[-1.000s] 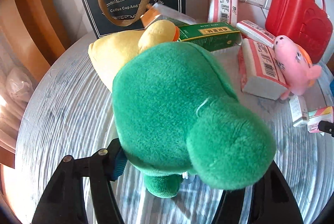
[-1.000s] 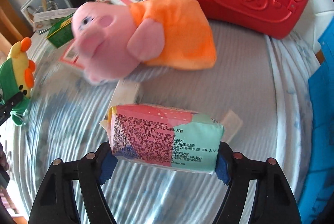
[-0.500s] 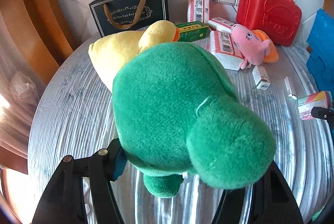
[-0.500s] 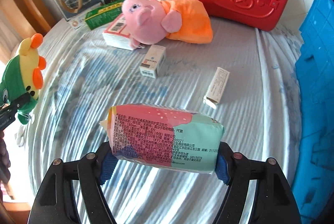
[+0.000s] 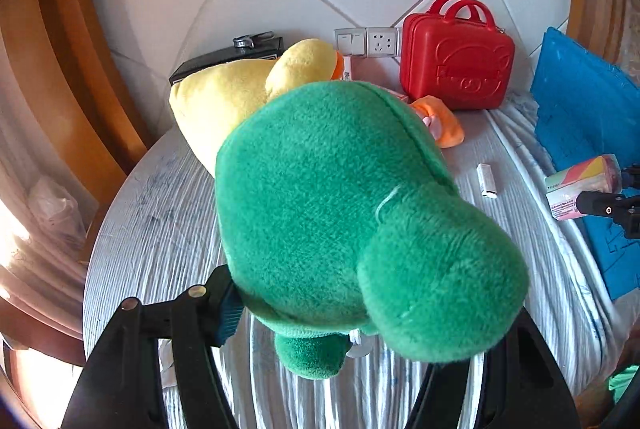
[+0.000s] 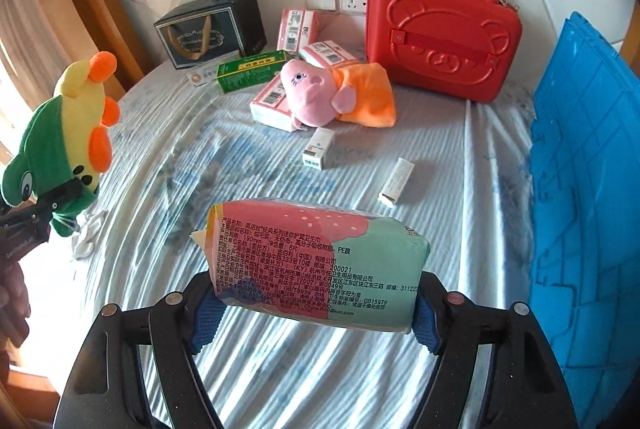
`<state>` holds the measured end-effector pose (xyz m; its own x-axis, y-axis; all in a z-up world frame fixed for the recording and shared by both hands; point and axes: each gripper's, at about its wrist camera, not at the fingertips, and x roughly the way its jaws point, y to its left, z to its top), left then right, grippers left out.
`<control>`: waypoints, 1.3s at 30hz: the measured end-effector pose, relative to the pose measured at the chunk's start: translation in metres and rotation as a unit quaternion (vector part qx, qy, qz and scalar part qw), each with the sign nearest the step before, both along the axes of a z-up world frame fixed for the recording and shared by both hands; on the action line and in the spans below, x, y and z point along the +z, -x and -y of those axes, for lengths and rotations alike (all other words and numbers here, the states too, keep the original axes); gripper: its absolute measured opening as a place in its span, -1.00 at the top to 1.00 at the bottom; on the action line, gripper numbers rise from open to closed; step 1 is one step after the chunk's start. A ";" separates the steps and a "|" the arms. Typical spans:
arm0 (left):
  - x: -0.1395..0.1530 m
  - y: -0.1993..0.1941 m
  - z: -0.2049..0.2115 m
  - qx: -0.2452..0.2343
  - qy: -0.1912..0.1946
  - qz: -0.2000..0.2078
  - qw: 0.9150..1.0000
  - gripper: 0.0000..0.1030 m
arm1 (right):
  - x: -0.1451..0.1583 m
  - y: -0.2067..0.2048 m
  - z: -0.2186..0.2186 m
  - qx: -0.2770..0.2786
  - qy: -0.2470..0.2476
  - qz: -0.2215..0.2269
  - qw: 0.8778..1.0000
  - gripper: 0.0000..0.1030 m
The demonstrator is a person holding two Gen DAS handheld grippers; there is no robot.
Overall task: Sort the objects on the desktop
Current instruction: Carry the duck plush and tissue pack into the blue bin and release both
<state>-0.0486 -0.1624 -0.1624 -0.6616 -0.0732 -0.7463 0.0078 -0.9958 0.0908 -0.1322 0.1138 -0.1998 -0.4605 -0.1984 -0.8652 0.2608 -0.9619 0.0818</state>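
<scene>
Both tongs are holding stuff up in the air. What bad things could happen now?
The green plush toy bulges far out of the left tongs, held only low down, so it might slip out. It also hides most of that camera's view. The soft packet in the right tongs could squash or slide free.

Printed text on the held packet and a few boxes

Dense Chinese print in red on the pink-and-green soft packet (image 6: 316, 265), with "190mm", "200021", "GB/T8939", "GB15979" and "PE" legible among it. Barcodes and black digits, too small to read, on the pink-and-white boxes (image 6: 298, 29) near the wall. Yellow label with unreadable characters on the green box (image 6: 252, 71). Ornate gold-framed lettering, illegible here, on the black gift bag (image 6: 200, 41). Barcode on the small white box (image 6: 318, 149).
</scene>
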 end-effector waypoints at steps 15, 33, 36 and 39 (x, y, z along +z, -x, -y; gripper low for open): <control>0.077 -0.037 -0.090 -0.033 -0.004 -0.054 0.998 -0.23 | 0.089 -0.068 -0.062 0.013 0.009 -0.069 0.998 -0.48; 0.157 -0.002 -0.267 -0.152 -0.003 -0.117 0.981 -0.23 | 0.179 -0.114 -0.218 -0.067 0.025 -0.164 0.984 -0.48; 0.164 0.010 -0.299 -0.177 -0.023 -0.116 0.977 -0.23 | 0.184 -0.115 -0.251 -0.091 0.022 -0.169 0.981 -0.48; 0.170 0.022 -0.334 -0.203 -0.025 -0.118 0.972 -0.23 | 0.186 -0.117 -0.283 -0.113 0.022 -0.169 0.979 -0.48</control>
